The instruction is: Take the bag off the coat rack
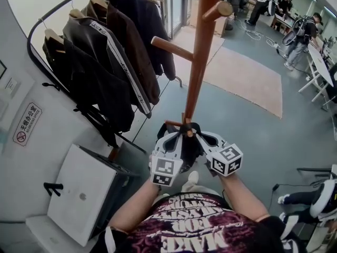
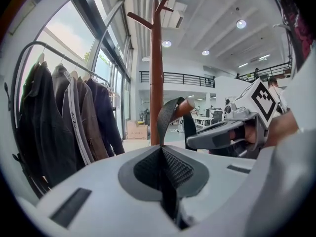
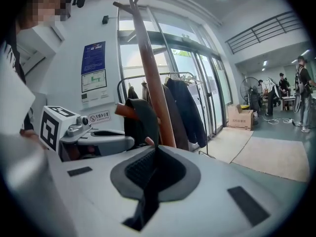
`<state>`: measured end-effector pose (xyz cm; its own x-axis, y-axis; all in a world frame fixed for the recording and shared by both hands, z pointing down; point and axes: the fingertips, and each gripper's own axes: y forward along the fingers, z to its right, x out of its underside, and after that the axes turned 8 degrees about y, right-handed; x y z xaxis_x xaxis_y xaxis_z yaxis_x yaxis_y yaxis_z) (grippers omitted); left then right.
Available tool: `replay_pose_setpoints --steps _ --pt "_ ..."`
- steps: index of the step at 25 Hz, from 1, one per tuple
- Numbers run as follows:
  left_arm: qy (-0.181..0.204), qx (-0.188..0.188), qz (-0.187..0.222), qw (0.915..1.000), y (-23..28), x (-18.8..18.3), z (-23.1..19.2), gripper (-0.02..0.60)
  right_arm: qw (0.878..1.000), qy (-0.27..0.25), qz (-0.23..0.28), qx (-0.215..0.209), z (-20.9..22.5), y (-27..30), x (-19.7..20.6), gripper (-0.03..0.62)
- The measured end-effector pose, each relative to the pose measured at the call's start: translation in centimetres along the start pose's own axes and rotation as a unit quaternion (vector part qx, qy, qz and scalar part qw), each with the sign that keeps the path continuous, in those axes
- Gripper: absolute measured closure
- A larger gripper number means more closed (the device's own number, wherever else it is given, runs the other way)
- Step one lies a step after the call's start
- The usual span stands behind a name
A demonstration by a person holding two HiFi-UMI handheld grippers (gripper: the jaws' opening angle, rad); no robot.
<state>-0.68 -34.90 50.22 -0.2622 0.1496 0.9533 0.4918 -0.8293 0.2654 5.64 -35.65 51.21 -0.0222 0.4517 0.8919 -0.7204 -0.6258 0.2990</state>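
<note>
A brown wooden coat rack (image 1: 199, 51) stands in front of me, with pegs sticking out at several heights. A black bag (image 1: 190, 147) hangs by its straps from a low peg (image 1: 174, 124), mostly hidden between the two grippers. My left gripper (image 1: 171, 137) is shut on one black strap (image 2: 165, 113), which runs up over the peg (image 2: 186, 106). My right gripper (image 1: 204, 138) is shut on the other strap (image 3: 143, 117), which is looped over the same peg (image 3: 121, 111). Both grippers sit close together just below the peg, on either side of the pole.
A clothes rail (image 1: 37, 30) with several dark jackets (image 1: 105, 62) runs along the curved wall at the left. A white box (image 1: 84, 191) stands at the lower left. A beige rug (image 1: 247, 78) lies beyond the rack. People and tables are at the far right.
</note>
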Motion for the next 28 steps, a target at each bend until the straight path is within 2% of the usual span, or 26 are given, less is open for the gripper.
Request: replay_pose_setpoints --steps 16,23,28 --pt "0.016 0.017 0.057 0.9981 -7.1 -5.9 1.5 0.574 0.998 -0.034 0.046 -0.001 -6.7 -5.6 -3.5 0.585" --pt "0.006 0.030 0.073 0.9969 -10.9 -7.6 2.7 0.574 0.997 -0.046 0.064 -0.004 -10.2 -8.3 -4.1 0.585" --pt "0.013 0.041 0.082 0.9957 -13.6 -8.1 3.7 0.574 0.996 -0.052 0.078 -0.004 -12.6 -10.0 -3.9 0.585"
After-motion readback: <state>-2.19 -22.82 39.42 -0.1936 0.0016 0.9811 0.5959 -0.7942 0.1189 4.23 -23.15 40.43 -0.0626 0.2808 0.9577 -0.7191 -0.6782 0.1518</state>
